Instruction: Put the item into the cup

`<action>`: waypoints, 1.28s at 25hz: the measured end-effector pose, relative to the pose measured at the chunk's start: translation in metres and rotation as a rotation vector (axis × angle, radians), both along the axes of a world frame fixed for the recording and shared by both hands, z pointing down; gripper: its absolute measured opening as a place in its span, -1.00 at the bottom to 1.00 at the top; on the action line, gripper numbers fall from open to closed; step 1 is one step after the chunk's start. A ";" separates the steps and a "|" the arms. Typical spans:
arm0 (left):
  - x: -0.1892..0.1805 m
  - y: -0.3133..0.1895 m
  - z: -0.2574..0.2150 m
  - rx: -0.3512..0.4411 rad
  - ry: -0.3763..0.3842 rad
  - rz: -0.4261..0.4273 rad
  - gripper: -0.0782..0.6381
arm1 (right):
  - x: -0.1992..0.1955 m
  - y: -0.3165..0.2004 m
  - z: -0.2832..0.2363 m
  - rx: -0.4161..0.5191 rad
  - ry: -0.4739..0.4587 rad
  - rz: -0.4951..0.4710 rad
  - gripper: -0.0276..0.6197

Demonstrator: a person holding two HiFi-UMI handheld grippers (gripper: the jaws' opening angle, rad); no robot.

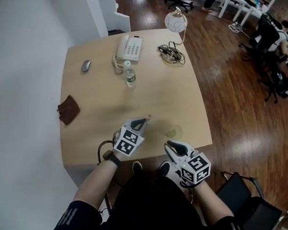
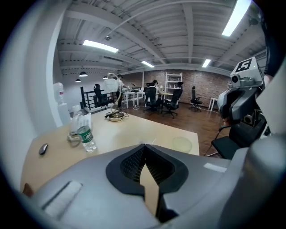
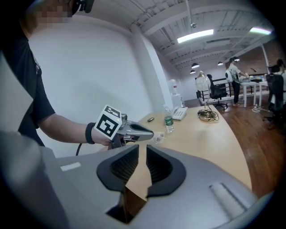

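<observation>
A clear, shallow cup (image 1: 174, 132) stands on the tan table (image 1: 101, 99) near its front edge; in the left gripper view the cup (image 2: 182, 144) lies just right of the jaw tips. My left gripper (image 1: 146, 120) hovers left of the cup, shut on a small pale item (image 1: 149, 116) that sticks out at its tip. The right gripper view shows that left gripper (image 3: 152, 133) side on, with the item (image 3: 159, 137) at its nose. My right gripper (image 1: 167, 146) is at the table's front edge below the cup, jaws a little apart with nothing between them.
A water bottle (image 1: 130, 76), a white phone (image 1: 129, 48), a mouse (image 1: 86, 65) and a cable tangle (image 1: 172, 54) by a lamp (image 1: 176, 22) sit at the far end. A brown wallet (image 1: 68, 109) lies at the left edge. A black chair (image 1: 244, 195) stands at the lower right.
</observation>
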State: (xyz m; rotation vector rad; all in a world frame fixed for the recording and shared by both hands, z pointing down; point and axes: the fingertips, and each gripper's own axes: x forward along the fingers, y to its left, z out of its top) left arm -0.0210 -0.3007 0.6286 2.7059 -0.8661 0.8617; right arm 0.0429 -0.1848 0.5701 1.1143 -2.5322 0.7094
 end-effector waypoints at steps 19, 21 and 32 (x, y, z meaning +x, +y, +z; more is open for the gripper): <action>0.142 0.071 0.060 -0.054 -0.237 0.276 -0.79 | 0.109 0.030 0.014 -0.018 -0.037 0.117 -0.72; 0.142 0.073 0.064 -0.064 -0.248 0.270 -0.79 | 0.114 0.031 0.015 -0.020 -0.044 0.118 -0.72; 0.140 0.076 0.067 -0.087 -0.261 0.224 -0.61 | 0.122 0.034 0.014 -0.013 -0.051 0.093 -0.72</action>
